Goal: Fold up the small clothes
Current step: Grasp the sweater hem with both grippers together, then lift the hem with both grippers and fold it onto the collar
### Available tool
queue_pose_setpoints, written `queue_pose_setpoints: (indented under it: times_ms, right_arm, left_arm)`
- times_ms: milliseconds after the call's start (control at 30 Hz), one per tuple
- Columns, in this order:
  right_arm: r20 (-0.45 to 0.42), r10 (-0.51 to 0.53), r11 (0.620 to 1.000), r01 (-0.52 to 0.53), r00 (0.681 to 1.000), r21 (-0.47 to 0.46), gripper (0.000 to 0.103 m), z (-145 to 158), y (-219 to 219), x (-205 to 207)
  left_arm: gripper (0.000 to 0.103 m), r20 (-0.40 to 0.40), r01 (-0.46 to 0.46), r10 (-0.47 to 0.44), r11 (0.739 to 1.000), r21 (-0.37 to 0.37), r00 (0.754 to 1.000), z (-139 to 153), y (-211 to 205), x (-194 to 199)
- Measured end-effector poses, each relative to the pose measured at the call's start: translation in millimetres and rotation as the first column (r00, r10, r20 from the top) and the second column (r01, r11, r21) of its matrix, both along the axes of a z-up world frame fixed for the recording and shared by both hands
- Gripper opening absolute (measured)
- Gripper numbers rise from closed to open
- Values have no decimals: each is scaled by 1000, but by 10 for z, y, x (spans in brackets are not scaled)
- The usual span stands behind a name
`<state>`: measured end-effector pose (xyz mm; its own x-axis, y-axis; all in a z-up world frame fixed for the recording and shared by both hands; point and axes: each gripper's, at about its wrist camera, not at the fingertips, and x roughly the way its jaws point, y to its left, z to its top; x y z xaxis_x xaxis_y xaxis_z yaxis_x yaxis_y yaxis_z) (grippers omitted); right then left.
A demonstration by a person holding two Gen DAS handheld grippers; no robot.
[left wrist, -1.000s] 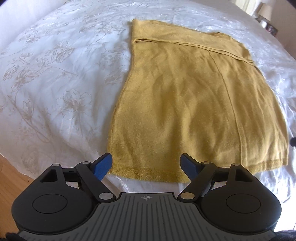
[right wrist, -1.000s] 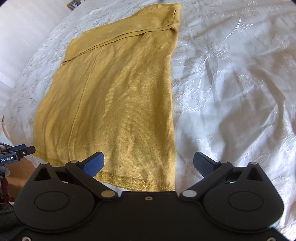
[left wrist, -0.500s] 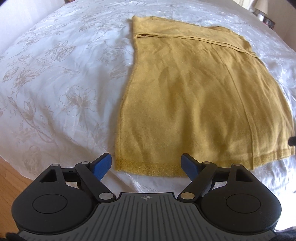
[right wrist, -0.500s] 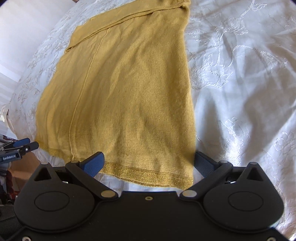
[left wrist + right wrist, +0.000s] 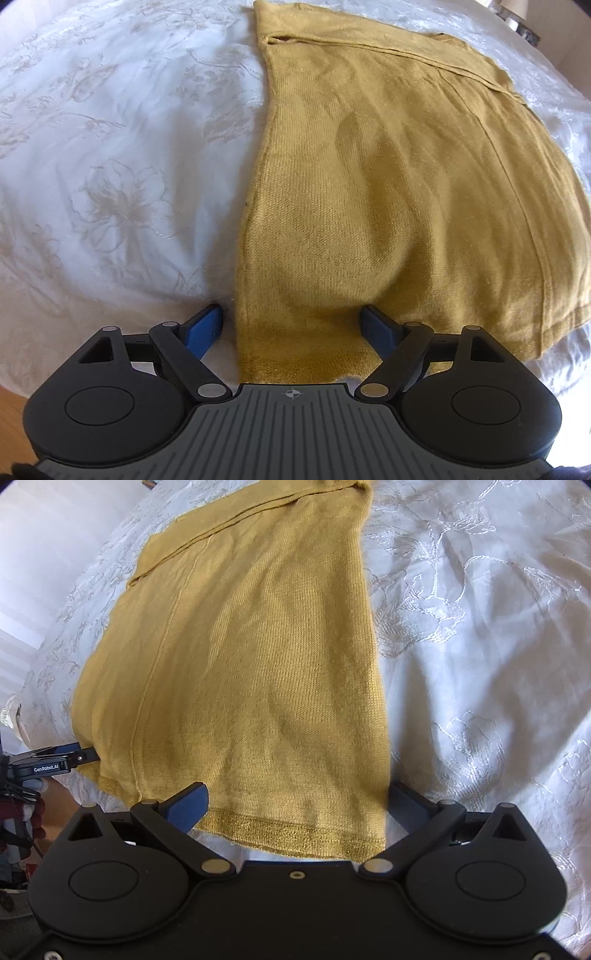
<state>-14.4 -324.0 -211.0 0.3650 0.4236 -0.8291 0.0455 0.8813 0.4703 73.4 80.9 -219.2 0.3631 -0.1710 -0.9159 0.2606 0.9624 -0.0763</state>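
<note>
A mustard-yellow knit garment (image 5: 388, 184) lies flat on the bed, its ribbed hem toward me and a folded strip across its far end. My left gripper (image 5: 293, 319) stands open low over the hem's left corner; the cloth's edge runs between its blue fingers (image 5: 205, 325), which do not press it. In the right wrist view the same garment (image 5: 251, 672) fills the middle. My right gripper (image 5: 295, 799) is open over the hem's right corner, one finger on the cloth, the other beside its edge. The left gripper's tip (image 5: 79, 755) shows at the garment's far-left corner.
A white bedspread with embroidered flowers (image 5: 110, 166) covers the bed and spreads wide on both sides (image 5: 480, 646). Wooden floor (image 5: 11, 424) shows past the bed's near edge at lower left. A lamp and small items (image 5: 517, 14) stand at the far right.
Both grippers have sunk toward the hem. The left one also shifted so the garment's left corner now lies between its fingers. The right one's corner has come between its fingers. The jaws stayed open.
</note>
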Motion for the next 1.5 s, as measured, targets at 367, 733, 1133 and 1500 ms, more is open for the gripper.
queue_pose_setpoints:
  times_ms: [367,733,1133,1500]
  right_arm:
    - [-11,-18,1000,18,1000,22,98,43,-19,-41]
    - [78,-106,981,91,991,172,14,588,-193,-69]
    - [233,-316,929,250,920,273,14,1123,-452,668]
    - [279,-363,926,310,889,217,14,1151,-578,1647]
  left_arm:
    - [50,-26,-24,23,997,-69,999,9,83,-7]
    - [8,-41,-99,93,973,-208,995,440,277,-47]
    - [8,157,-90,157,926,-366,975,1316,194,815]
    - [8,224,-37,137,914,-403,965,1398,-134,1860]
